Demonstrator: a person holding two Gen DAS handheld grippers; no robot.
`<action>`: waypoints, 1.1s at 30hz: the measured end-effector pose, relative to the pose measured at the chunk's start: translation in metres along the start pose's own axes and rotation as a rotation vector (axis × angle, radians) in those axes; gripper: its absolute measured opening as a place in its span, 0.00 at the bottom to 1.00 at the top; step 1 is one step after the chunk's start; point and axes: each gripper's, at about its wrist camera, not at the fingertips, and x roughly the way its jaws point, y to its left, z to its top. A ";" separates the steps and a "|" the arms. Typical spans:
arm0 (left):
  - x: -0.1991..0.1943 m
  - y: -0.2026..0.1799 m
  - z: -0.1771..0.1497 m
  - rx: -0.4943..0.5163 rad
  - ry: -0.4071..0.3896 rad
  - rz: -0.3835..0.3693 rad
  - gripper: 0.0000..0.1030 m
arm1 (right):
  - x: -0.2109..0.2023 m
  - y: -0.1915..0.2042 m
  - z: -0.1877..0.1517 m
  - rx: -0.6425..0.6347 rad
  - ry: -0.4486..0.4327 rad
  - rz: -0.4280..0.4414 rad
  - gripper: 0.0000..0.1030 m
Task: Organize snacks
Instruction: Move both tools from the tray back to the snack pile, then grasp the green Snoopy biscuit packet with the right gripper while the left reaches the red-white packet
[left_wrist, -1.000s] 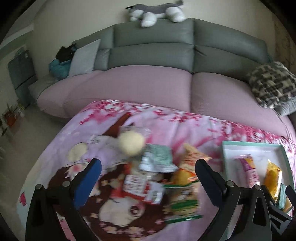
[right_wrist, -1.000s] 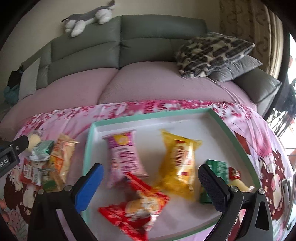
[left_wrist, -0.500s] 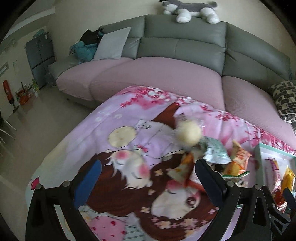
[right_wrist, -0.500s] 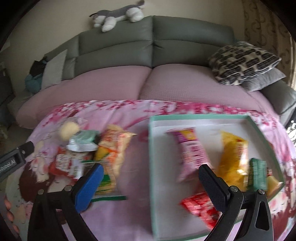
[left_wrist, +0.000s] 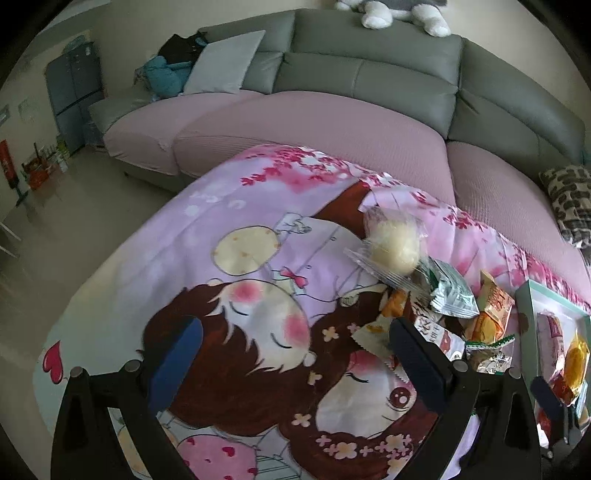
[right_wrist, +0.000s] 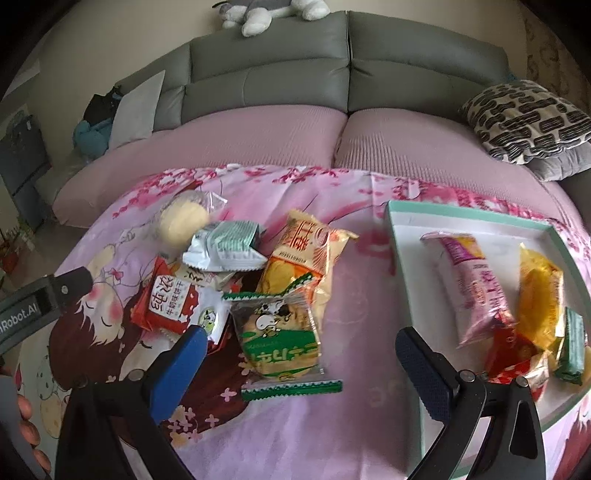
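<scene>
Because the pink cartoon-printed cloth is soft and loose, a low jaw could snag it and drag the heap. At its right end the shallow white tray with a mint-green rim already holds several packets; the unsorted pile lies well left of it. Over the green clear-wrapped biscuit packet hangs the right gripper, jaws wide and empty; slippery overlapping wrappers invite a double pick. Likewise spread and empty, the left gripper sits left of the pile.
</scene>
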 end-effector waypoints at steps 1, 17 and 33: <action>0.003 -0.003 0.000 0.001 0.007 -0.011 0.98 | 0.003 0.001 -0.001 0.001 0.009 0.005 1.00; 0.038 -0.054 -0.005 0.064 0.100 -0.134 0.98 | 0.021 0.001 -0.004 -0.054 0.046 -0.026 1.00; 0.050 -0.064 -0.010 0.073 0.146 -0.195 0.98 | 0.023 0.001 -0.004 -0.082 0.052 -0.030 1.00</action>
